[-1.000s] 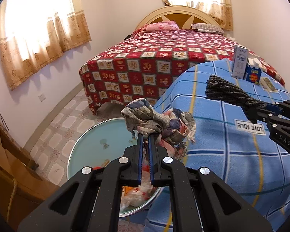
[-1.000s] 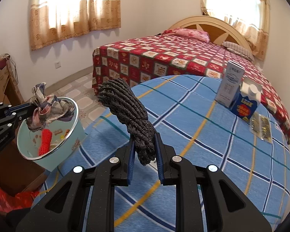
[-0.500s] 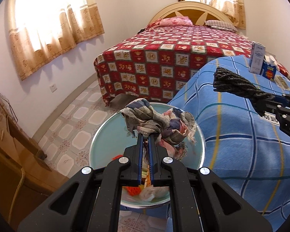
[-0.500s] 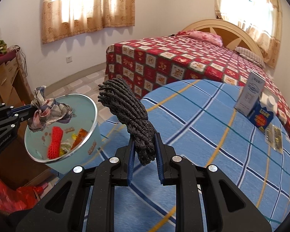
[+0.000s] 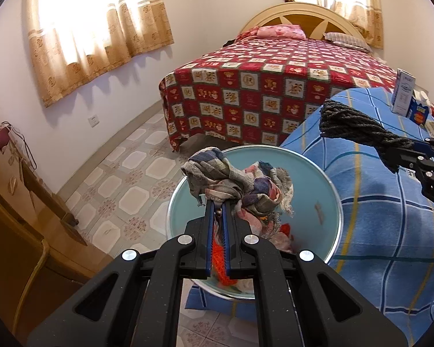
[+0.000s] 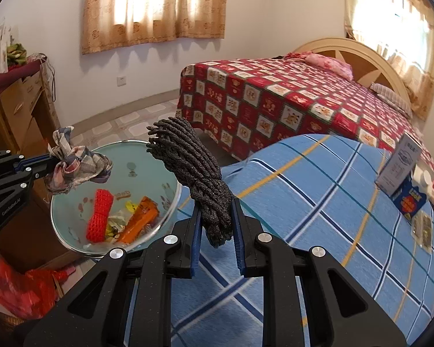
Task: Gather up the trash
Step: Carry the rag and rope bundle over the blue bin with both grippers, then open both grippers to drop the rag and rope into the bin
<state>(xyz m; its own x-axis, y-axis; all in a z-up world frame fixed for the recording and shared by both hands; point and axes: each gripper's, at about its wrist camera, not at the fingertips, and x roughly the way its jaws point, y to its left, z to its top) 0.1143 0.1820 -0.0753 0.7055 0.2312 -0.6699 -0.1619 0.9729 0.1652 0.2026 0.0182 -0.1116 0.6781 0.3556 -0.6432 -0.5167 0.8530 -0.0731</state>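
Note:
My left gripper (image 5: pixel 218 205) is shut on a crumpled plaid rag (image 5: pixel 237 179), which hangs over the mouth of a pale blue bin (image 5: pixel 329 190). The right wrist view shows the same rag (image 6: pixel 78 164) above the bin's left rim (image 6: pixel 170 205), with the left gripper (image 6: pixel 53 160) coming in from the left. My right gripper (image 6: pixel 217 202) is shut on a bundle of dark grey rope (image 6: pixel 192 156), held over the edge of the blue checked table (image 6: pixel 318 202) beside the bin. The rope (image 5: pixel 353 124) also shows at the right of the left wrist view. Inside the bin lie a red rope bundle (image 6: pixel 99 215), an orange packet (image 6: pixel 139 219) and wrappers.
Two cartons (image 6: pixel 402 167) and a flat packet (image 6: pixel 422 228) stand on the table's far right. A bed with a red patterned cover (image 6: pixel 289 98) lies behind. A wooden cabinet (image 6: pixel 17 110) stands left of the bin, with a red plastic bag (image 6: pixel 26 289) on the tiled floor.
Both grippers have swung left with their loads. The rag went from the bin's table-side rim to over its middle, and the rope came off the table top to the bin's rim.

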